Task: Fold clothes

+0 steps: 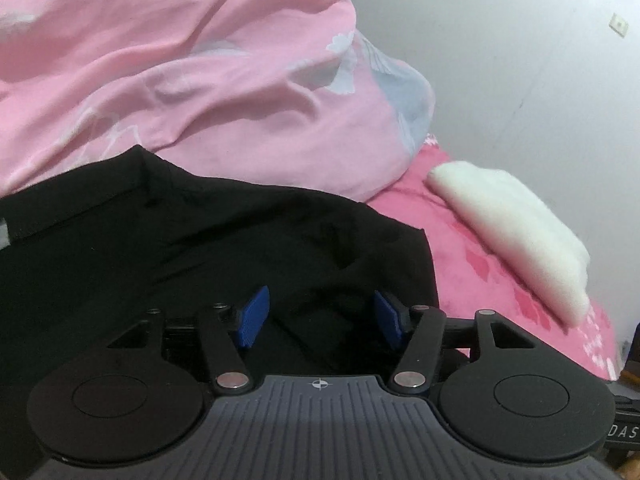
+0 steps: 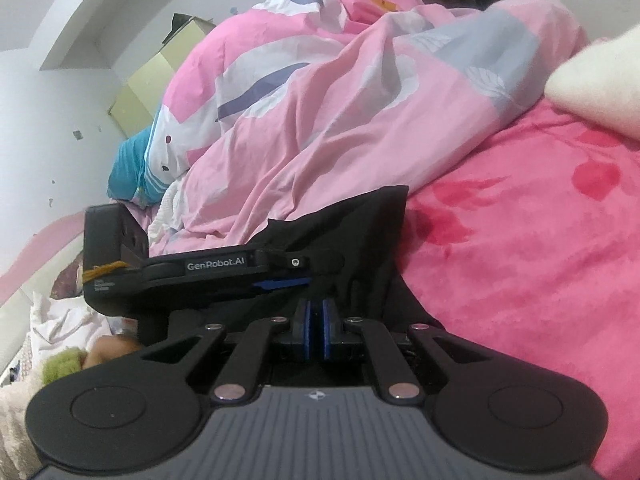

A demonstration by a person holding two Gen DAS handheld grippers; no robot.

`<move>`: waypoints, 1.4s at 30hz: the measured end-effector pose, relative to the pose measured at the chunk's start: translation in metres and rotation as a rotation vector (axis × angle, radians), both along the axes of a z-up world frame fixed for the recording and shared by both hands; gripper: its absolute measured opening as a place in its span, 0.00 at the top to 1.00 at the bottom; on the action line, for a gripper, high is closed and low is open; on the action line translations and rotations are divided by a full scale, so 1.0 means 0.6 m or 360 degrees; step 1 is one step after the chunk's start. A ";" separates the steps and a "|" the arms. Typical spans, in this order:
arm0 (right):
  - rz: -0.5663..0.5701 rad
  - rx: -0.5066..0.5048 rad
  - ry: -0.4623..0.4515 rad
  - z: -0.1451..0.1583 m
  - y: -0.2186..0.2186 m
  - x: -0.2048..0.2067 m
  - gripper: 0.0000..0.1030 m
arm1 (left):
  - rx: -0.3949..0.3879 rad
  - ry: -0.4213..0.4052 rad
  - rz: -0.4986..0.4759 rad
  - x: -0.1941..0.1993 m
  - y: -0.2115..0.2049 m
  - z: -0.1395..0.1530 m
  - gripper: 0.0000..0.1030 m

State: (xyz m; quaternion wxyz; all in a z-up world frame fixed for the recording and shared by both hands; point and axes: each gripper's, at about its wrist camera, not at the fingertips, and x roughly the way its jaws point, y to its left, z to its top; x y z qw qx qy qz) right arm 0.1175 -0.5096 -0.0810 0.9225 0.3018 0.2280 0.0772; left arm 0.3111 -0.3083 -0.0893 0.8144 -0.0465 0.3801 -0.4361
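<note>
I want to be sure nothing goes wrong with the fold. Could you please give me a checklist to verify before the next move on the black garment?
1. Right gripper shut: ok; whether its blue pads pinch cloth: cannot tell.
2. Left gripper open, nothing between its blue pads: ok.
3. Black cloth garment lying under both grippers on the bright pink fleece blanket: ok.
4. Garment flat, no wrinkles: not ok, creases show.
5. Crumpled pale pink duvet away from the garment: not ok, it touches the far edge.
6. Folded white fluffy cloth apart from the garment: ok.
</note>
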 end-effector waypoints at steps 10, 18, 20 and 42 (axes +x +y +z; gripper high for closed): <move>0.0020 0.0053 -0.0011 -0.003 -0.007 -0.005 0.95 | -0.0120 0.0127 0.0114 0.007 0.031 -0.009 0.97; 0.0161 0.0031 -0.0135 0.021 0.011 -0.018 0.95 | -0.0351 0.0173 0.0288 -0.024 0.111 0.036 0.98; 0.0222 -0.0003 -0.0169 0.029 0.023 -0.021 0.95 | -0.0335 0.0149 0.0338 -0.037 0.130 0.046 0.98; 0.0486 -0.0418 -0.0069 0.053 0.098 -0.036 0.91 | -0.0220 0.0165 0.0673 -0.083 0.222 -0.001 0.98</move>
